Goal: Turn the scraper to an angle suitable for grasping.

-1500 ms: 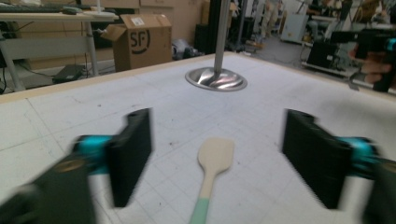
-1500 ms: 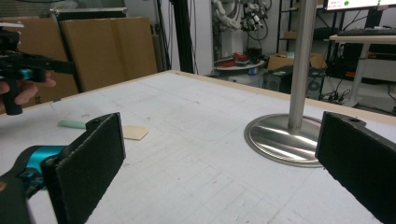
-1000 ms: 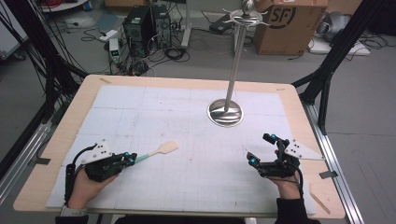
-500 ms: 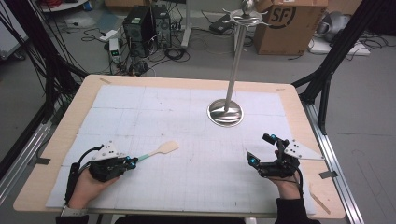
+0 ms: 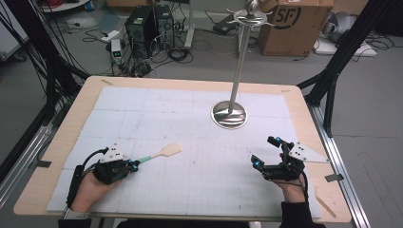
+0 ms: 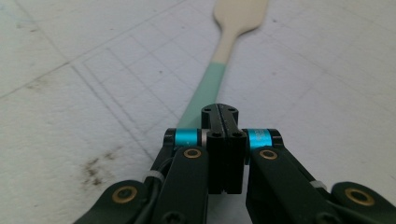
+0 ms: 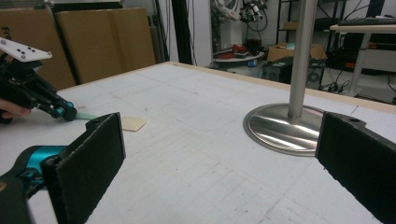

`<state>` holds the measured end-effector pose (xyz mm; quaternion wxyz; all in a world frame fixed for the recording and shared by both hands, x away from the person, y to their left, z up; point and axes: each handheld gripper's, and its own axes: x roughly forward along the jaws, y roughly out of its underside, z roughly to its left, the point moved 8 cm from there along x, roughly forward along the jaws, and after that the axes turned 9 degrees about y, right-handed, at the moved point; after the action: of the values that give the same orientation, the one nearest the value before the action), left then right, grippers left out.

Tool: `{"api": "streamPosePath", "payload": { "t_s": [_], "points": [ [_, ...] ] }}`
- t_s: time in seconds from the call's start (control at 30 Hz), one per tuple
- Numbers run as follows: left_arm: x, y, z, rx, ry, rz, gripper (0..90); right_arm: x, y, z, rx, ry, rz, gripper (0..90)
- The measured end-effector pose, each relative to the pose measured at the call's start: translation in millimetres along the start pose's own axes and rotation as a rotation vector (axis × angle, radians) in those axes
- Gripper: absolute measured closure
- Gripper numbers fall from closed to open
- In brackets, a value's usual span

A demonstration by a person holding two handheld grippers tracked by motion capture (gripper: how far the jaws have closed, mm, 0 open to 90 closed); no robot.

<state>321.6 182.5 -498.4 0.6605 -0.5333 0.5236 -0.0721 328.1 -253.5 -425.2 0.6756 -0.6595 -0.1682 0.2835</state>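
A spatula (image 5: 164,152) with a pale wooden blade and a mint-green handle lies flat on the white mat, left of centre. My left gripper (image 5: 135,164) rests low at the handle's near end, pointing along it. In the left gripper view its jaws (image 6: 222,112) are pressed together with nothing visible between them, and the green handle (image 6: 205,91) runs out from under their tips toward the blade (image 6: 240,14). My right gripper (image 5: 265,151) lies on the mat at the right, wide open and empty; its pads (image 7: 88,163) frame bare mat.
A steel pole on a round base (image 5: 229,115) stands behind centre; in the right gripper view it (image 7: 285,126) is just ahead of the jaws. The white grid mat (image 5: 190,123) covers the wooden table. Beyond the far edge are boxes, cables and computers.
My left gripper has edged slightly right, toward the spatula handle. The spatula and the right gripper have stayed where they were.
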Motion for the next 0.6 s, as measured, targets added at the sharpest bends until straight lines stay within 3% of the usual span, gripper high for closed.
{"api": "streamPosePath", "payload": {
  "t_s": [0.07,0.13,0.17,0.27,0.37,0.43,0.53,0.6],
  "points": [
    [-0.2,-0.4,6.4,-0.015,-0.04,-0.004,89.9,0.9,0.6,-0.6,0.0,0.0,0.001,0.6],
    [0.0,-1.0,9.1,-0.026,-0.051,-0.01,90.0,1.3,1.4,-0.4,0.001,-0.001,0.006,0.6],
    [0.0,-1.5,15.7,-0.042,-0.087,-0.015,89.9,2.4,2.6,-0.1,0.0,-0.001,0.012,0.6],
    [0.1,-1.8,17.4,-0.05,-0.09,-0.019,89.9,3.0,3.3,0.3,-0.006,-0.001,0.016,0.6],
    [-0.8,-4.6,13.1,-0.063,-0.06,-0.044,89.9,2.3,3.1,1.1,-0.001,-0.004,0.017,0.6],
    [-5.1,-15.2,8.8,-0.081,-0.044,-0.097,89.9,2.2,2.4,0.4,0.0,0.0,0.01,0.6],
    [-2.1,-26.3,1.0,-0.085,-0.031,-0.125,89.9,2.6,2.5,0.3,0.0,-0.003,0.01,0.6],
    [5.9,-32.0,-1.8,-0.084,-0.034,-0.117,89.9,2.6,2.2,0.0,0.001,-0.003,0.008,0.6]
  ]
}}
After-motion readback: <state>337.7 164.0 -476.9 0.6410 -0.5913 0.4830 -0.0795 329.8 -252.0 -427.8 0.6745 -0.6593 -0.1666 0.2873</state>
